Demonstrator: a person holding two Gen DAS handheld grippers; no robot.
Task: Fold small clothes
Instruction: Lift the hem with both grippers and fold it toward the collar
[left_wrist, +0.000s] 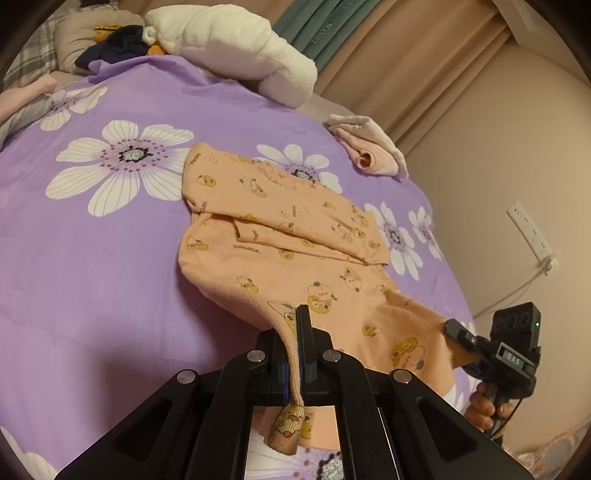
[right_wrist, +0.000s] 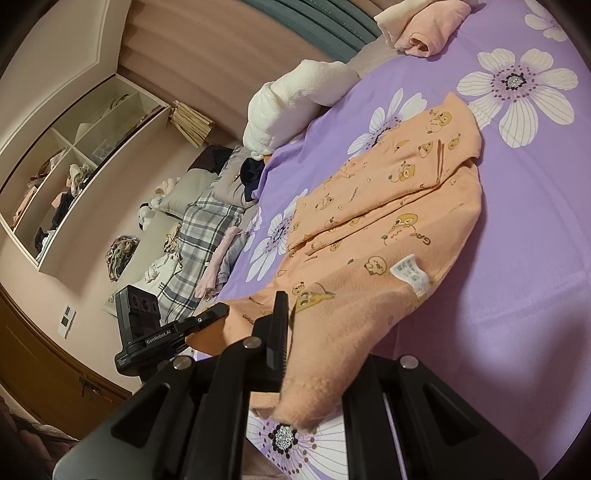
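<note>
At the bed's (left_wrist: 92, 258) near edge, I hold the peach garment (left_wrist: 280, 236).
Left gripper (left_wrist: 293, 354) and right gripper (right_wrist: 295, 350) each clamp its hem.

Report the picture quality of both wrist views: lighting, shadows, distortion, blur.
Left wrist view: warm dim light, strong fisheye bending, dark vignette corners; a soft shadow lies on the purple flowered bedsheet left of the orange cartoon-print garment, which is sharp. Right wrist view: same curvature, a shadow on the sheet at lower right, the near fabric fold between the right gripper fingers slightly soft.
</note>
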